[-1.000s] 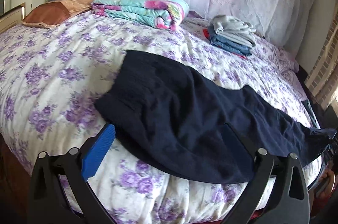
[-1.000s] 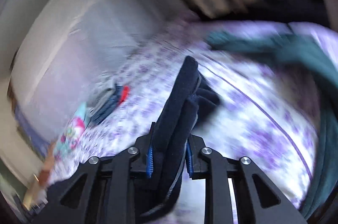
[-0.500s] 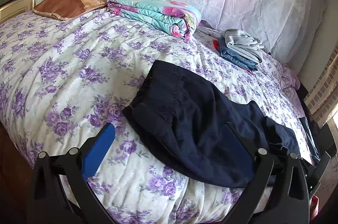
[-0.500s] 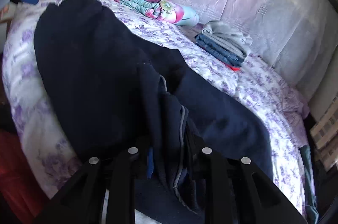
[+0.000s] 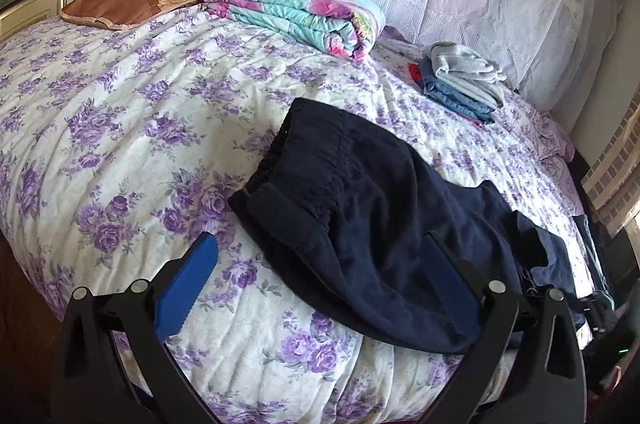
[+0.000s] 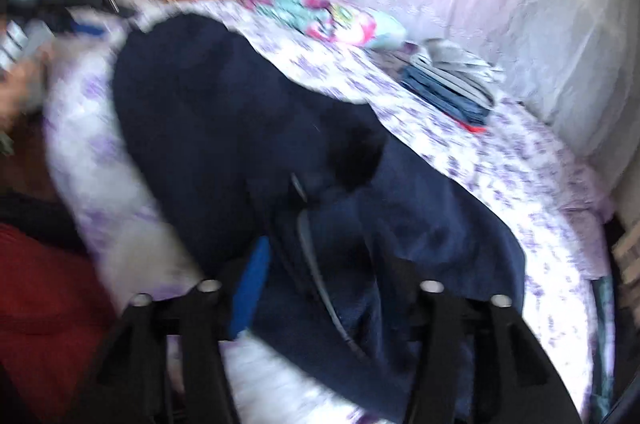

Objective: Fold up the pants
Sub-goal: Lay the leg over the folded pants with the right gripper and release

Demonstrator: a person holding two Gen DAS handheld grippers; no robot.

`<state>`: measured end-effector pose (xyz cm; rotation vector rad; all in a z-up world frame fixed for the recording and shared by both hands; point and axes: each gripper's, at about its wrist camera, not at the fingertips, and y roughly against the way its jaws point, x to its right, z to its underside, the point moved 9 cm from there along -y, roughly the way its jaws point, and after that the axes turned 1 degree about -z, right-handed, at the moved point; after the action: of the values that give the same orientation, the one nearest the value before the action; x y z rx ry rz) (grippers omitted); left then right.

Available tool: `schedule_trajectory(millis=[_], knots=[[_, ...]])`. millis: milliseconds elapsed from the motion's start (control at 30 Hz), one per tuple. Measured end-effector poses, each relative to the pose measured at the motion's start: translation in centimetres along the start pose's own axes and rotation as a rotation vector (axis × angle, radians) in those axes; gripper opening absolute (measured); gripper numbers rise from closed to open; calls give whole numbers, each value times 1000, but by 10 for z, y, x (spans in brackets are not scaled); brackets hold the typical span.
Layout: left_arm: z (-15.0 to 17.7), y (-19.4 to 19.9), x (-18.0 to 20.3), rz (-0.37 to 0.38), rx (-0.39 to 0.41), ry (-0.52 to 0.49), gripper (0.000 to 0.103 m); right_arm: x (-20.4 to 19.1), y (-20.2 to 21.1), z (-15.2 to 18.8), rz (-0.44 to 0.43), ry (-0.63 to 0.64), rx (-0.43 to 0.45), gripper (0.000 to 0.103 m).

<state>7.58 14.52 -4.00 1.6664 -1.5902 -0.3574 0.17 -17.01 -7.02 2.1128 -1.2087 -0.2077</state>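
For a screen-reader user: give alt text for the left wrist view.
Dark navy pants lie partly folded on a purple-flowered bedspread, with the open left gripper hovering before them. Behind sit a folded floral quilt and a small clothes stack.

Dark navy pants (image 5: 360,224) lie crumpled, half-folded on bed.

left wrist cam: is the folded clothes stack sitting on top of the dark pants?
No, the folded clothes stack lies apart on the floral bedspread, farther back near the headboard, with bare bedspread between it and the dark pants.
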Motion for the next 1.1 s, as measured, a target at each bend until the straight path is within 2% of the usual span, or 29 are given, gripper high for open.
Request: schedule_trajectory(millis=[67,167,233,400,467,600,667,733,800,867,900,1000,1100], knots=[[0,-2,-1,0,-6,10,99,2,21,-17,-68,-66,75,74],[-2,-5,-2,5,-17,24,99,25,27,-36,-42,-175,141,81],[-3,-7,-2,2,-26,30,99,43,15,-42,-28,-255,134,82],[-4,-5,-8,-6,-22,28,99,64,-42,-23,0,-410,-31,82],[-2,-7,-12,-8,-33,34,99,60,-74,2,-16,-440,-176,82],[2,-14,-14,10,-58,34,99,61,-73,4,-23,-474,-138,85],[4,-18,-15,2,-66,24,99,64,-56,-7,-39,-510,-60,85],[6,-21,-17,-2,-77,26,99,67,-43,-12,-37,-526,-21,85],[8,-26,-20,-1,-92,40,99,74,-43,-10,-7,-520,-24,88],[11,-32,-24,16,-114,66,99,81,-60,10,43,-531,-121,90],[12,-34,-25,19,-118,73,99,80,-67,18,39,-533,-161,91],[13,-35,-23,0,-117,55,99,79,-62,13,40,-536,-130,93],[15,-38,-21,-28,-118,38,99,79,-44,-12,-25,-572,-34,93]])
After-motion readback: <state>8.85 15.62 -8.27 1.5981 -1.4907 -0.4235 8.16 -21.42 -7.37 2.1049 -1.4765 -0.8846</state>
